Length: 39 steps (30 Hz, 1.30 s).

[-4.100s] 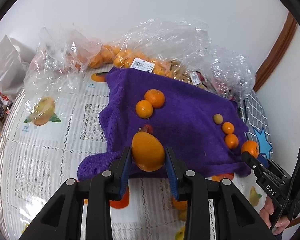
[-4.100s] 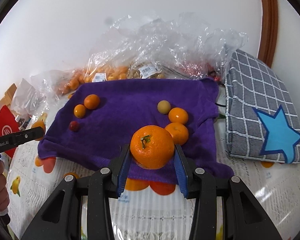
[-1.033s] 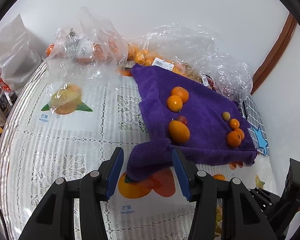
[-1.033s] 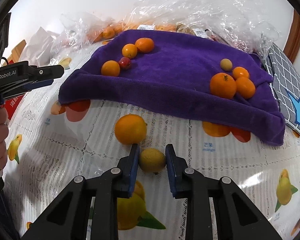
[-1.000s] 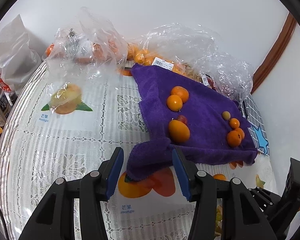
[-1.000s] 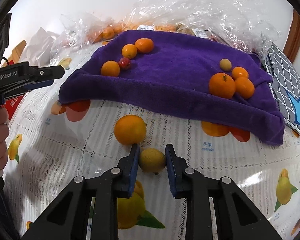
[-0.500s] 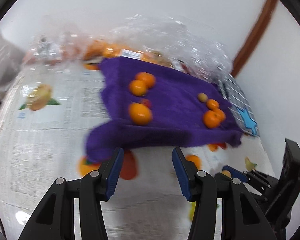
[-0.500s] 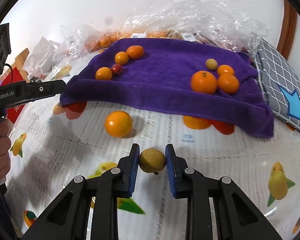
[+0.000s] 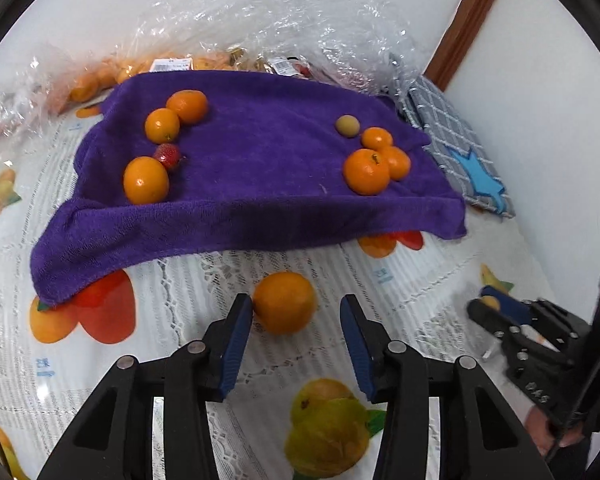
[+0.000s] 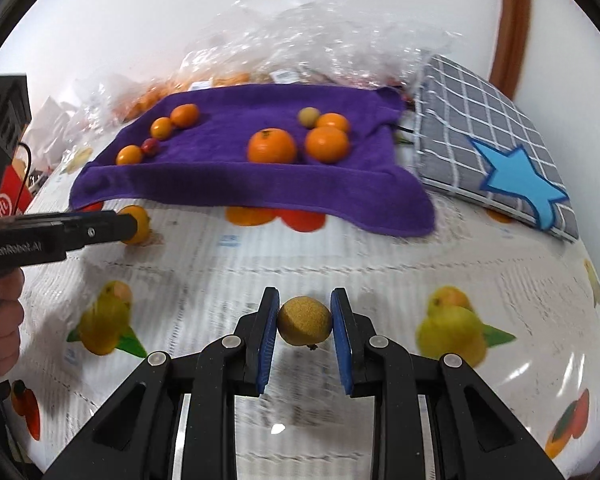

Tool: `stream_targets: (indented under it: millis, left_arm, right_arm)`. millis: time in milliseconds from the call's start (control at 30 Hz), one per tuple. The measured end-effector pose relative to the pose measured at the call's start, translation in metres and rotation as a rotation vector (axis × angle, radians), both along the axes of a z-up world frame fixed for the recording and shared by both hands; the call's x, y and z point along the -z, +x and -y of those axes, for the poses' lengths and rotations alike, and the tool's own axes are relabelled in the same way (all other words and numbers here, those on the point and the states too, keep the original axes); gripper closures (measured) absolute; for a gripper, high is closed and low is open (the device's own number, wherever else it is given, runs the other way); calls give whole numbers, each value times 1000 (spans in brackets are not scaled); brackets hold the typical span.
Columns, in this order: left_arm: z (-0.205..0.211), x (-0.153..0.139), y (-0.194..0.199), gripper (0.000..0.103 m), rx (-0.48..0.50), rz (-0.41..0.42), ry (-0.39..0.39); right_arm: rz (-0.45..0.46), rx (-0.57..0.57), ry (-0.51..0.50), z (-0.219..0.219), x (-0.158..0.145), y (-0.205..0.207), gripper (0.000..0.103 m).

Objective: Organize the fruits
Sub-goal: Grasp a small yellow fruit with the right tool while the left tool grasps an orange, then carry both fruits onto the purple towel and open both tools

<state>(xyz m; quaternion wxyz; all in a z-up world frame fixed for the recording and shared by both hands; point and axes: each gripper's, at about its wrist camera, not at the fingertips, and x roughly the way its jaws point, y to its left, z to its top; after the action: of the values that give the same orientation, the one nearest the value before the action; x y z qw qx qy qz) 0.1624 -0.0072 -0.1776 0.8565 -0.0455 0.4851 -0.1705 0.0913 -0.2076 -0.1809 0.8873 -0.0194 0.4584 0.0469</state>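
While right gripper (image 10: pixel 304 322) clamps yellowish fruit (image 10: pixel 304 321), possibly lime | left gripper (image 9: pixel 296 316) agape around orange (image 9: pixel 284 302)

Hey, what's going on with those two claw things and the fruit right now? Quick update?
Left gripper open around loose orange on tablecloth. Right gripper shut on small yellow-brown fruit. Eight fruits already on purple towel. Nothing blocking.

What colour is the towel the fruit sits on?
Solid purple towel, no pattern; clearest in the left wrist view.
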Motion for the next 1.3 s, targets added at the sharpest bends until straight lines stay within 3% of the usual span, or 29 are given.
stream_targets:
  millis: [67,300,400,600,800,1067,1300]
  left_arm:
    - [1,1,1,70,-11,-6,23]
    - [-1,2,2,70,-6,-28,20]
    - [0,9,4,70,1,-79,-14]
    - [1,3,1,71,-19,-35,-6]
    - [-14,-27,9,71,-53,25,-13]
    - [-43,-64,35,71,-140,99,-4]
    - [-60,-70,64,71,-203,110,1]
  right_arm:
    - [2,9,4,5,1,-1,77]
    - [13,5,18,10,1,-2,77]
    - [19,2,28,7,0,-1,77]
    - [37,-6,43,3,-6,2,77]
    - [61,-11,54,4,-17,17,77]
    - [102,-24,81,6,-38,60,77]
    - [127,-46,95,0,-47,111,76]
